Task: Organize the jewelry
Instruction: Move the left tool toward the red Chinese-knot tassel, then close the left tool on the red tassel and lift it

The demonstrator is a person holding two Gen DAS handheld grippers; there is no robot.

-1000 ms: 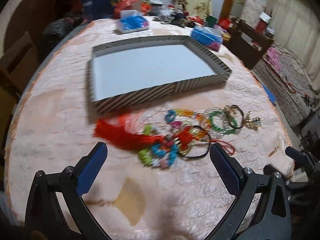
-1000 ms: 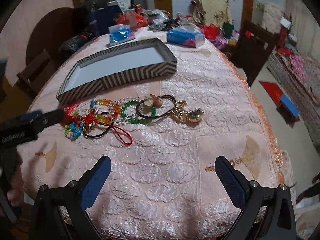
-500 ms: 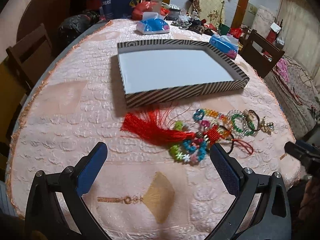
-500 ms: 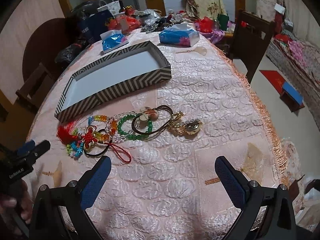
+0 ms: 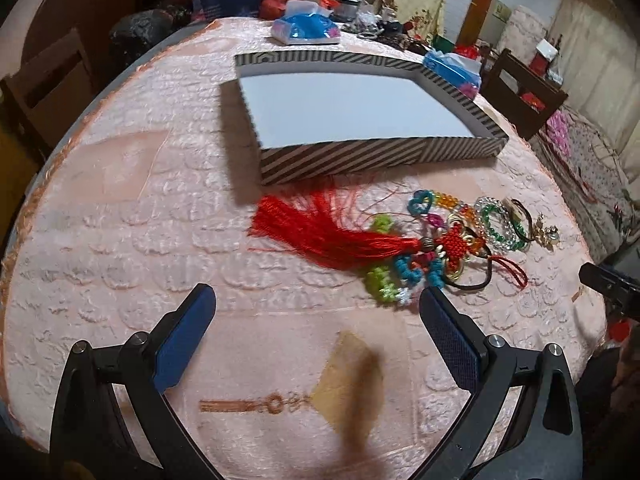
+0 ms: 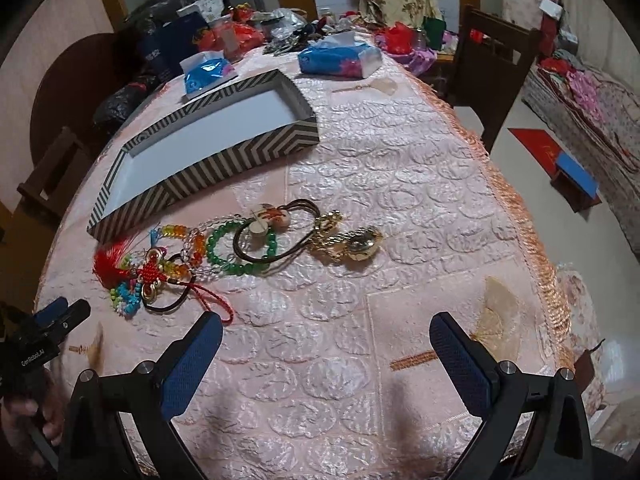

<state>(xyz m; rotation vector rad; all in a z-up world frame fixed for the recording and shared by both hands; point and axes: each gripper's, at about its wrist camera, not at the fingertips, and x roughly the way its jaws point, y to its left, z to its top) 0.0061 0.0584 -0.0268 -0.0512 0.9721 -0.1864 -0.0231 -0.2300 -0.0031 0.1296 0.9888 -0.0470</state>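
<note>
A striped shallow box [image 5: 376, 160] with a bare white floor lies on the pink tablecloth; it also shows in the right wrist view [image 6: 208, 168]. In front of it lies a row of jewelry: a red tassel with a knot charm [image 5: 332, 232] [image 6: 112, 264], colourful bead strings [image 5: 404, 272], a green bead bracelet [image 6: 240, 248] [image 5: 500, 224], a black cord loop [image 6: 280, 240] and a gold watch [image 6: 352, 244]. My left gripper [image 5: 316, 300] is open and empty, above the cloth just short of the tassel. My right gripper [image 6: 326, 332] is open and empty, nearer than the bracelet and watch.
Blue tissue packs [image 5: 306, 30] [image 6: 340, 56] and clutter sit at the table's far end. Wooden chairs [image 6: 492, 68] [image 5: 44, 92] stand at the table's sides. The fringed table edge [image 6: 520, 216] runs along the right. The left gripper shows in the right wrist view [image 6: 60, 316].
Both grippers have drawn back and risen, so the box and jewelry appear farther off. The left view has swung so the tassel lies more to the centre. Nothing on the table moved.
</note>
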